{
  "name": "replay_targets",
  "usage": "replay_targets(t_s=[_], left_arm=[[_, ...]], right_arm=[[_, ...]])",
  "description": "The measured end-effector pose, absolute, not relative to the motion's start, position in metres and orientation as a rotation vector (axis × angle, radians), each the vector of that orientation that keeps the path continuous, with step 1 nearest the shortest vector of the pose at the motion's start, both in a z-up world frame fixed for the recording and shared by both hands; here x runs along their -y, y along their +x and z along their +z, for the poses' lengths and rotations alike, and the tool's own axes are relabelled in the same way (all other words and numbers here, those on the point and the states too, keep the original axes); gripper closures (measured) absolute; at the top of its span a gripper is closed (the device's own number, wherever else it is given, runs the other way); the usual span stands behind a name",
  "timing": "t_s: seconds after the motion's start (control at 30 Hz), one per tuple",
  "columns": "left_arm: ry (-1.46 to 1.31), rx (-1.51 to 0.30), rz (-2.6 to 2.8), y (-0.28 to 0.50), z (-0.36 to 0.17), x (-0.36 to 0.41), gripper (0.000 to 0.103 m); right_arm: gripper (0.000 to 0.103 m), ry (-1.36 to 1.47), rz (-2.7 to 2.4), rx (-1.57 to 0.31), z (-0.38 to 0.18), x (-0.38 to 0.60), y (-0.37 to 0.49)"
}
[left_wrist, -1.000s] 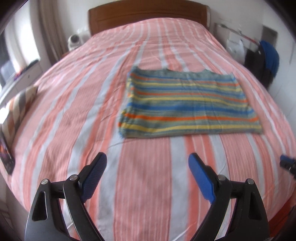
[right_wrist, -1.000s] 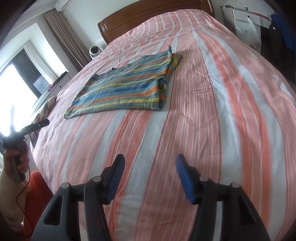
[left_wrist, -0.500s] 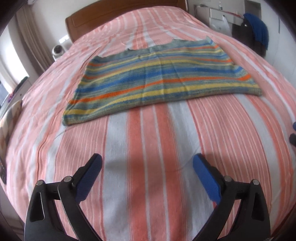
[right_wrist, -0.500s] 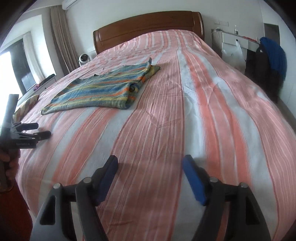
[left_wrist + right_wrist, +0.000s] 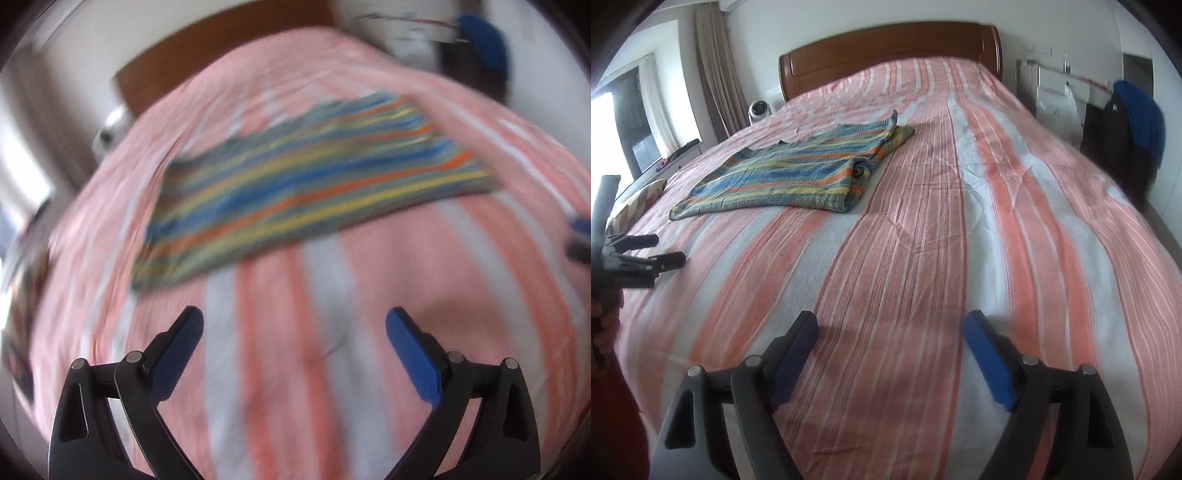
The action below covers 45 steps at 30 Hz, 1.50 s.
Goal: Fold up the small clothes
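Your left gripper [image 5: 295,332] hangs with fingers spread and empty, short of the striped sweater [image 5: 306,184], whose long axis runs crosswise ahead of it. That sweater lies flat on the bed [image 5: 960,240], toward the headboard [image 5: 886,48]. Your right gripper [image 5: 890,332], also spread and empty, has the sweater ahead and to its left, so the left one looks nearer.

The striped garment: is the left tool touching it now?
Apart. In the left wrist view, bare bedsheet lies between the open left tool and the striped garment.
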<state>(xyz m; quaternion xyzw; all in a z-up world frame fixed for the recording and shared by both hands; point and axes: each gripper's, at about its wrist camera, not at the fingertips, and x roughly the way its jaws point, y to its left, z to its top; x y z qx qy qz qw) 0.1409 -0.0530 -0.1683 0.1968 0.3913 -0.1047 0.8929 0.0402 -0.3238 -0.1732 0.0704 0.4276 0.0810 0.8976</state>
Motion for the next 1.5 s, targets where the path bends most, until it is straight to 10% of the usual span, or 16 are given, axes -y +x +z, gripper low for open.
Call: replay_targets(t_s=[0.17,0.37,0.5,0.73,0.83,1.5], left_arm=[[0.481,-0.775,-0.414,0.17,-0.168,0.136,0.004],[0.556,-0.795,-0.523,0.211,-0.201,0.2,0.03],[0.526,-0.777,-0.5,0.221,-0.201,0.2,0.097],[0.248,-0.767,-0.574,0.229,-0.18,0.163,0.098],[0.149,-0.765,-0.57,0.228,-0.17,0.142,0.098],[-0.343,-0.856,-0.181,0.235,-0.175,-0.099,0.098]], right_arm=[[0.022,0.242,0.256,-0.902,-0.139,0.359,0.105],[0.039,0.391,0.367,-1.018,-0.137,0.396,0.222],[0.044,0.477,0.451,-1.119,-0.155,0.391,0.286],[0.049,0.653,0.438,-1.206,-0.205,0.366,0.366],[0.093,0.642,0.421,-1.167,-0.203,0.351,0.38],[0.094,0.283,0.696,-1.107,-0.127,0.048,0.414]])
